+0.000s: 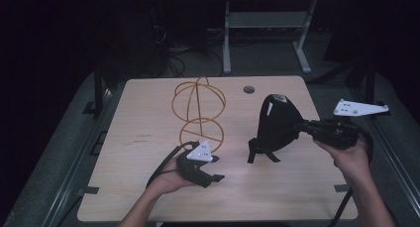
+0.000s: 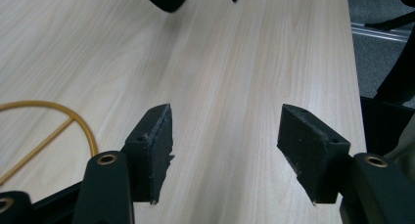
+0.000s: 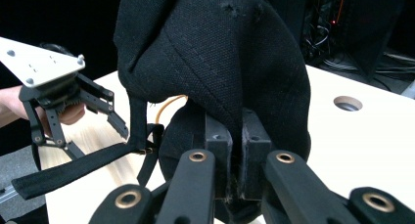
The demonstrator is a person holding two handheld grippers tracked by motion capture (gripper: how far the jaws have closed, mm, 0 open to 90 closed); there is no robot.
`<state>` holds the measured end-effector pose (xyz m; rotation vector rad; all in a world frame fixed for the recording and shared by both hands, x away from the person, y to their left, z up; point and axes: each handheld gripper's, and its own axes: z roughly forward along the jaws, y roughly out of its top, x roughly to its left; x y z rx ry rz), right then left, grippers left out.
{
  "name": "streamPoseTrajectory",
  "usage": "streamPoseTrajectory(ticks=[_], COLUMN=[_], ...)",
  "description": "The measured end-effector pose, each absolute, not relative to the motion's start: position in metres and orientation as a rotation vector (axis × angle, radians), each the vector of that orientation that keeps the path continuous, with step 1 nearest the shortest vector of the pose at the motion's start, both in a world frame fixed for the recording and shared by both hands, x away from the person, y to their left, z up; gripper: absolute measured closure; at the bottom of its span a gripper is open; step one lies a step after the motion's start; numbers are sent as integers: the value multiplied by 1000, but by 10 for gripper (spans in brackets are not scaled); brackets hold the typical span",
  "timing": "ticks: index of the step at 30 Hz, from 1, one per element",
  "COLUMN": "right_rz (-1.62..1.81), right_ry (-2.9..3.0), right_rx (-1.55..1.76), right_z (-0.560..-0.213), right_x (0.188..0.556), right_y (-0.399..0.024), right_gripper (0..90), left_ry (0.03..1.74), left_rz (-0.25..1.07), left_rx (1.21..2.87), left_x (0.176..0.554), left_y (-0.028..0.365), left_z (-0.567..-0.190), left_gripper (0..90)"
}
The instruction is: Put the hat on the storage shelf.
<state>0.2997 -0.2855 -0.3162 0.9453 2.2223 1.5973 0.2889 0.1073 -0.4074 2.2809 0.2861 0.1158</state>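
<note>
A black fabric cap (image 1: 276, 120) hangs over the right half of the wooden table (image 1: 148, 197), its straps (image 1: 260, 155) dangling down to the tabletop. My right gripper (image 1: 301, 126) is shut on the cap's edge; in the right gripper view its pads (image 3: 225, 150) pinch the cloth (image 3: 220, 53). A yellow wire frame (image 1: 199, 113) of rings stands at the table's middle. My left gripper (image 1: 217, 168) hovers low in front of that frame, to the left of the cap. It is open, with only bare wood between its jaws (image 2: 225, 136).
A round cable hole (image 1: 248, 89) sits near the table's far edge. Beyond it stands a grey desk frame (image 1: 227, 38) on a dark floor with cables. One ring of the wire frame (image 2: 49, 121) lies just left of my left gripper.
</note>
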Motion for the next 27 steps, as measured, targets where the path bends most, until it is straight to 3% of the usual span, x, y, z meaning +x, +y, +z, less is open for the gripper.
streamPoseTrajectory(ticks=[27], right_rz=[1611], right_ry=[2282], right_rx=[766], right_z=[-256], right_x=[334], right_y=[-230], right_gripper=[854], left_ry=[306], left_rz=[117], left_rx=[2282], left_x=[289], left_y=[120], left_z=[-418], left_gripper=[355])
